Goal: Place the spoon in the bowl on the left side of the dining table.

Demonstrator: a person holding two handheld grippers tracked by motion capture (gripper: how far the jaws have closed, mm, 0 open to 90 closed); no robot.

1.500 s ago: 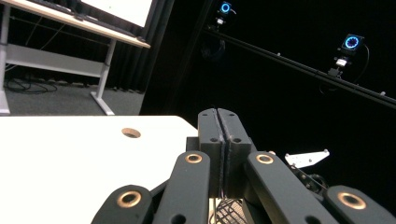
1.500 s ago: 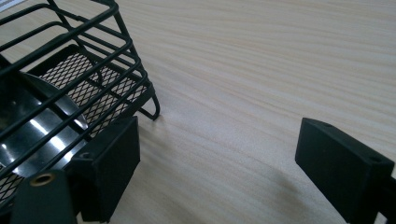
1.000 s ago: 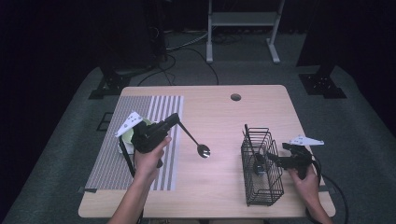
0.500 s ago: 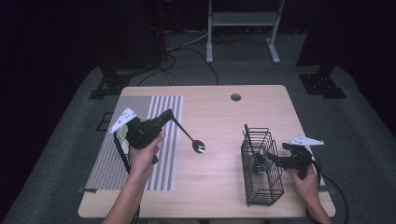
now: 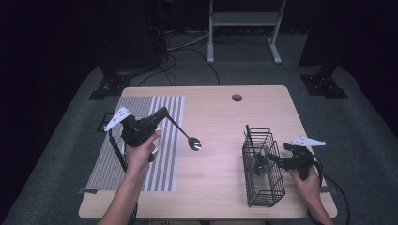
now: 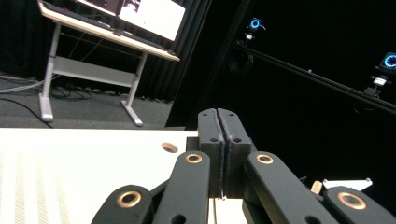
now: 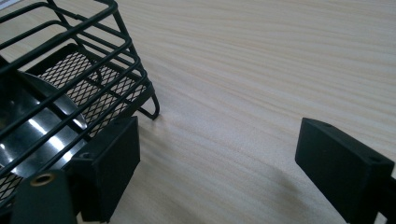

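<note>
Left gripper view looks along jaws pressed flat together, and the high view shows why: the left gripper [image 5: 162, 114] pinches the handle end of a ladle [image 5: 194, 144], its bowl hanging over the worktop [image 5: 211, 187] on the mat side of the wire basket [image 5: 263, 187]. Right gripper view has its jaws spread wide with nothing between them, one pad just beside the basket's foot; the right gripper [image 5: 274, 161] sits against the basket's outer side. A dark utensil [image 5: 259, 165] already stands inside the basket. Judging by this, the step in hand is carrying the ladle across; next it must swing over the basket's open top and go down, while the right steadies the frame. A striped mat [image 5: 141, 150] lies well away from the basket. Beyond the pale wood are grey carpet, cables and a dark room
</note>
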